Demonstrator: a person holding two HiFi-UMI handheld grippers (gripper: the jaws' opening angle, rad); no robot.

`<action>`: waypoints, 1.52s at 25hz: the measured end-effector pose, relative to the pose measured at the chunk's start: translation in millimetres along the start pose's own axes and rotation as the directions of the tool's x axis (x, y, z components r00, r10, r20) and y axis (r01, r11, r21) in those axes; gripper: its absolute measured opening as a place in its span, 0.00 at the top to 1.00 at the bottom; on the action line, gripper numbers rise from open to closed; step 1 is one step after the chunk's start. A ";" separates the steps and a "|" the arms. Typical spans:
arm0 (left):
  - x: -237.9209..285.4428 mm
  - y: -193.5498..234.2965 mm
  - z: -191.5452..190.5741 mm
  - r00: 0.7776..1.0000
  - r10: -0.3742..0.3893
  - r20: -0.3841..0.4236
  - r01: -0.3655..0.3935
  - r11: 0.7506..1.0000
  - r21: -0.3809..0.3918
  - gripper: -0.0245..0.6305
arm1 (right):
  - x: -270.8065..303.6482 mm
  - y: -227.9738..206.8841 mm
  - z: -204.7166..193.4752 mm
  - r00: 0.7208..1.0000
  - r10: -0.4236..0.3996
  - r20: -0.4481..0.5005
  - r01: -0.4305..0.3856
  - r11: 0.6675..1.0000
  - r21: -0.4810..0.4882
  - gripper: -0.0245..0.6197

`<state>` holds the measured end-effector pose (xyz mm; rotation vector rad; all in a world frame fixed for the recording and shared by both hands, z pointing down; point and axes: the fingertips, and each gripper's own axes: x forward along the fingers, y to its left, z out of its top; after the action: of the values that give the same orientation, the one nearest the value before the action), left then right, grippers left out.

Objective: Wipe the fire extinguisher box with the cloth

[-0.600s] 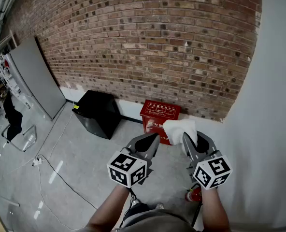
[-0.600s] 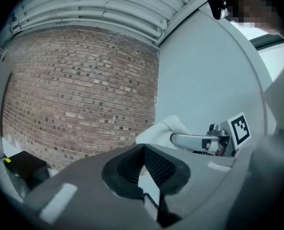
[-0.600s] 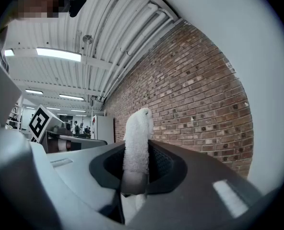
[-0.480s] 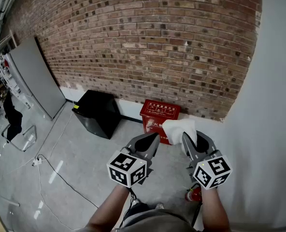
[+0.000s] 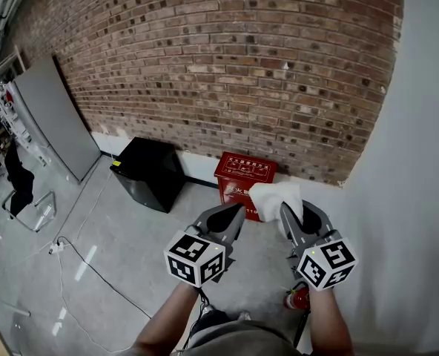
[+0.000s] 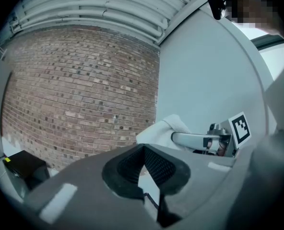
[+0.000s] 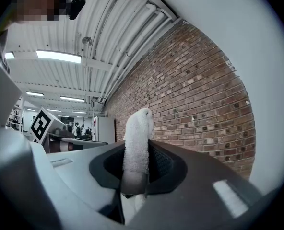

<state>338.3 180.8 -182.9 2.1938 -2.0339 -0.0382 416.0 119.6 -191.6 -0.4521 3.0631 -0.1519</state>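
Well, the red metal fire extinguisher box (image 5: 243, 175) sat on the grey floor (image 5: 130, 251), right up against the brick wall (image 5: 227, 65) and near a black box-shaped cabinet (image 5: 151, 173). It was low down and well apart from both grippers, so I think the wiping had not started yet.

What could go wrong from there? The white fluffy cloth (image 5: 276, 196) was pinched only at its lower part, and most of it stood up loose above the right gripper (image 5: 294, 215). If it got pushed hard across the box, it could slip out or bunch up. Then the hard fingers (image 7: 165, 166) would rub the red paint and the soft cloth would not. The person also had to bend a long way down to reach the box. A small red thing (image 5: 296, 298) lay by the person's feet, maybe another extinguisher, though it was too small to be sure, and it could get kicked on the way.

The right gripper's fingers were squeezed tight on the cloth. The cloth ran up between them and poked out past the tips.

The left gripper (image 5: 232, 212) held nothing. Its fingers (image 6: 126, 169) were pressed together at the tips, and only a small gap showed lower down. It touched nothing and hung in the air just beside the right gripper.
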 end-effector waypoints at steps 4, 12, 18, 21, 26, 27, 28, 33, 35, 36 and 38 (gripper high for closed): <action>4.8 4.1 -2.4 1.000 0.003 -0.013 -0.003 1.000 -0.002 0.96 | 4.4 -4.3 -1.8 1.000 0.004 -0.005 -0.004 1.000 0.004 0.81; 17.5 32.5 -9.7 0.999 0.012 -0.029 -0.013 1.000 -0.015 0.96 | 31.2 -16.3 -11.6 1.000 0.004 -0.015 -0.004 1.000 0.020 0.81; 34.7 80.2 -17.6 0.999 0.013 -0.034 -0.014 0.999 -0.033 0.96 | 75.5 -28.2 -25.7 0.999 -0.009 -0.040 0.010 1.000 0.019 0.81; 52.2 113.0 -24.3 0.999 -0.002 -0.035 0.000 0.998 -0.062 0.96 | 107.2 -38.6 -35.8 0.997 -0.028 -0.069 0.029 1.000 0.013 0.81; 86.9 186.4 -32.6 0.999 -0.027 -0.043 0.022 0.994 -0.109 0.96 | 177.1 -59.2 -52.4 0.991 -0.070 -0.116 0.072 0.997 0.007 0.81; 93.7 201.4 -32.8 0.998 -0.034 -0.047 0.029 0.993 -0.115 0.96 | 191.3 -63.5 -53.8 0.989 -0.082 -0.122 0.083 0.997 0.007 0.81; 100.7 216.1 -32.0 0.998 -0.042 -0.051 0.036 0.992 -0.117 0.96 | 205.6 -67.7 -54.4 0.987 -0.093 -0.128 0.094 0.996 0.006 0.81; 138.9 283.5 -22.7 0.993 -0.097 -0.073 0.088 0.989 -0.121 0.96 | 273.9 -91.3 -50.8 0.975 -0.165 -0.148 0.167 0.986 0.000 0.81; 153.6 307.6 -19.7 0.989 -0.122 -0.081 0.111 0.986 -0.128 0.96 | 298.8 -100.8 -48.9 0.968 -0.197 -0.155 0.199 0.980 0.000 0.81; 160.0 318.4 -18.5 0.987 -0.134 -0.085 0.122 0.984 -0.132 0.96 | 309.7 -105.1 -48.2 0.964 -0.212 -0.159 0.215 0.977 -0.001 0.81; 172.0 337.8 -17.3 0.984 -0.156 -0.092 0.142 0.980 -0.137 0.96 | 327.8 -113.9 -47.6 0.956 -0.241 -0.170 0.243 0.970 -0.006 0.81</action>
<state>20.0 -12.0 -108.8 2.2142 -1.7590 -0.0718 132.3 -79.6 -141.4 -0.8569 3.1554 -0.2323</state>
